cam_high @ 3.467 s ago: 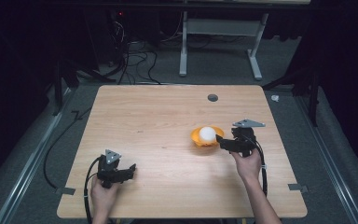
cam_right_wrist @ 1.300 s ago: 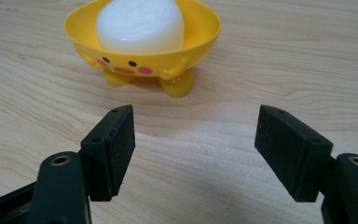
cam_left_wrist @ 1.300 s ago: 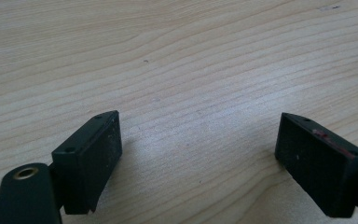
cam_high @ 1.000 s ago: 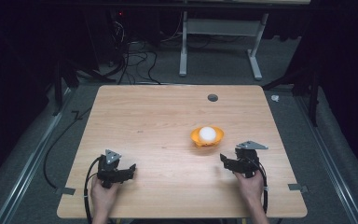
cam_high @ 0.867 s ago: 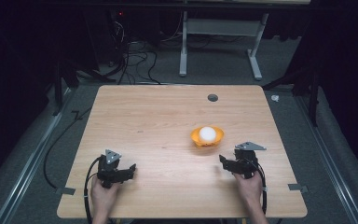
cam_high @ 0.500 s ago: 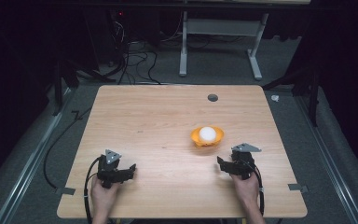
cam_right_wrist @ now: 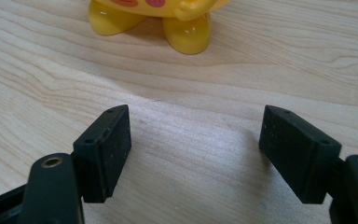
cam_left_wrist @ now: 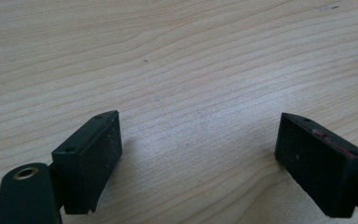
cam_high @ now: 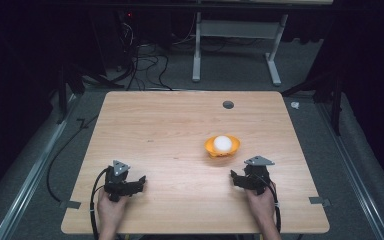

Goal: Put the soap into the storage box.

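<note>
The rectangular light-wood tabletop (cam_high: 170, 130) carries one object: a yellow, glossy, footed plastic bowl (cam_high: 222, 146) holding a white ball (cam_high: 222, 143), right of centre and nearer the right edge. The bowl stands upright on its feet, opening upward; being round, it has no long axis. The right gripper (cam_high: 236, 180) rests near the front edge, just short of the bowl; its jaws have just been opening, with nothing between them, probably after a release. The left gripper (cam_high: 139, 182) rests near the front-left corner, jaws apart and empty, apparently parked.

We are seeing a pale wooden table (cam_high: 160, 130) carrying a yellow bowl (cam_high: 222, 146) at three o'clock from its middle, a white ball (cam_high: 222, 143) sitting inside.
</note>
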Demonstrator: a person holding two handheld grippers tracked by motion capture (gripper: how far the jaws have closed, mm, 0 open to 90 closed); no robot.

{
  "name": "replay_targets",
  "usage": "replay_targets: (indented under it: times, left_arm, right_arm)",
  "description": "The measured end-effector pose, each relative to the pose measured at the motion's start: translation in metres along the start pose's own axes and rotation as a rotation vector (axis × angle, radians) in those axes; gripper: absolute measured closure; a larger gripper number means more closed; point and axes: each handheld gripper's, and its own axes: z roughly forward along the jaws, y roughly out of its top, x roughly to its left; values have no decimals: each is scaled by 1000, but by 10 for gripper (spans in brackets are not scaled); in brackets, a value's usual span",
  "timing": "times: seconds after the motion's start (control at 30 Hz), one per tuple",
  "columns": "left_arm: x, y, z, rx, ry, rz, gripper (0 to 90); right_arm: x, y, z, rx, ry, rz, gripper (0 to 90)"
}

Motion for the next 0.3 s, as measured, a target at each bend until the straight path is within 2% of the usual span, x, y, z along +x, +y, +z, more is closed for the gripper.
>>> replay_targets:
  times: [0.3]
  left_arm:
    - [0,0,0,0,0,0,151]
  right_arm:
    - [0,0,0,2,4,-2,256]
